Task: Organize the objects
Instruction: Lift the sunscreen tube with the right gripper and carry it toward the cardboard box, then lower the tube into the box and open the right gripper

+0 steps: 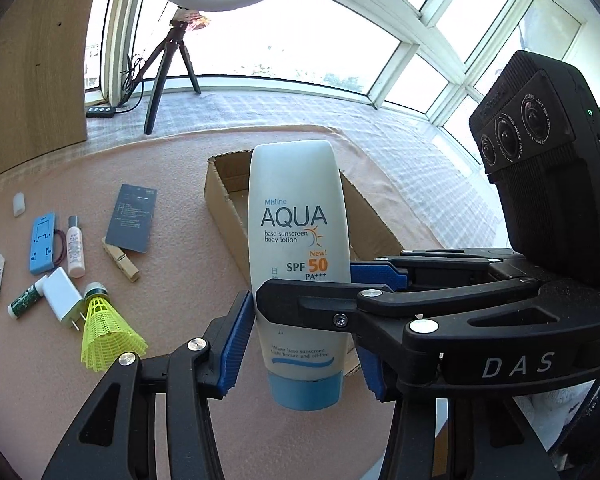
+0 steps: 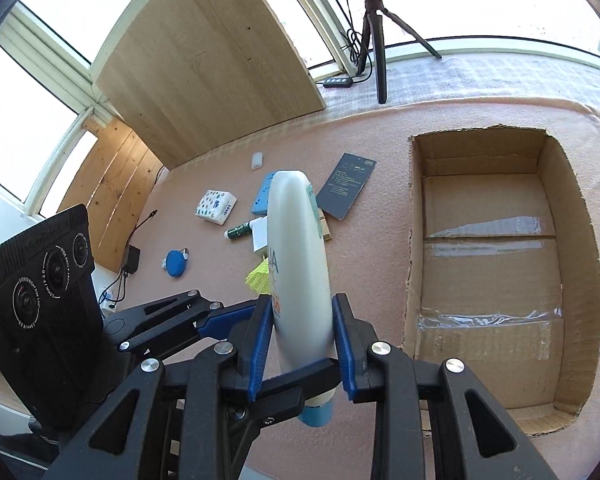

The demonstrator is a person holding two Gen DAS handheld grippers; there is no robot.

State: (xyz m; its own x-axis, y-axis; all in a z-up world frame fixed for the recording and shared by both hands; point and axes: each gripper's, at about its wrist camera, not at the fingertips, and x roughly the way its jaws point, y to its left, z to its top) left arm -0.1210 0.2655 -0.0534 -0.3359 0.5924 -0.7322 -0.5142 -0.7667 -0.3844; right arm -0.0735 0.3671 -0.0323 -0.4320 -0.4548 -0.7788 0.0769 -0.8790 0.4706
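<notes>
Clamps a sunscreen bottle [image 1: 296, 216] in both grippers at once, clear of the pink table [image 1: 180, 168]. Takes it with the left gripper [image 1: 304, 344] across the wide dimension, jaws about half apart, one blue pad [image 1: 236, 344] against the bottle's left edge and the other close on the right edge, that contact partly hidden. Crosses in from the side with the right gripper [image 2: 302, 308], jaws narrow, pinching the printed front and the plain back, pads pressed flat on both faces.

Keeps the bottle's long axis roughly in line with the fingers: light blue cap [image 1: 306, 392] at the low end, nearest the cameras, flat sealed end up and away toward the windows. Shows the printed face square-on in the left wrist view, only the thin edge in the right wrist view.

Holds it above the table just beside the near left wall of the open cardboard box [image 2: 580, 240], not over the box's interior.

Leaves on the table, well apart to the left: yellow shuttlecock [image 1: 104, 332], white charger [image 1: 62, 296], clothespin [image 1: 120, 262], dark card [image 1: 132, 218], blue case [image 1: 42, 246], small white bottle [image 1: 75, 250].
</notes>
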